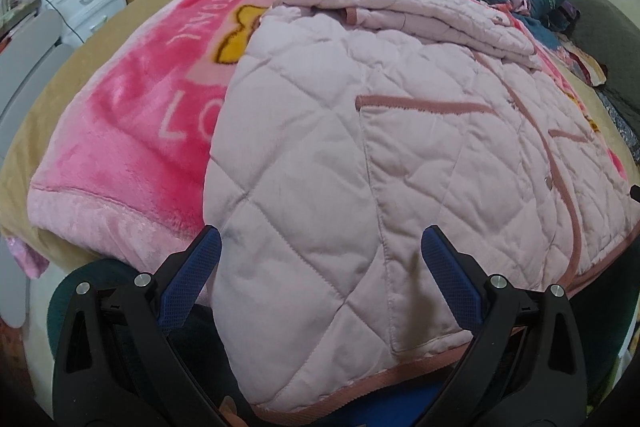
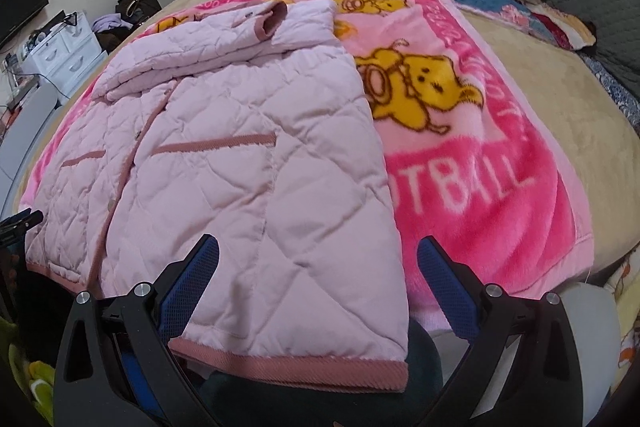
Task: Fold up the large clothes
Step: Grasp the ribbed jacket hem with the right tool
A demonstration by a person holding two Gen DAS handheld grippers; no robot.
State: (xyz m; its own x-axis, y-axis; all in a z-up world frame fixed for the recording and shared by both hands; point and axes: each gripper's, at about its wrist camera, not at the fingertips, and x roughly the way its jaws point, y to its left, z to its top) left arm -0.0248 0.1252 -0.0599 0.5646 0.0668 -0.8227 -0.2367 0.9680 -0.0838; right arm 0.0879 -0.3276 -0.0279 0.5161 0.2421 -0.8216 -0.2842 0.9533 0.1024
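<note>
With both sleeves folded in, the wide-open left claw (image 1: 320, 267) and right claw (image 2: 318, 269) should pinch the jacket (image 2: 240, 155) hem (image 2: 288, 367) corners (through all layers) and fold upward evenly.

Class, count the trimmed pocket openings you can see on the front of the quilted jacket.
2. One pocket opening sits on the jacket panel right of the front placket; the other on the left panel. More may be hidden.
</note>
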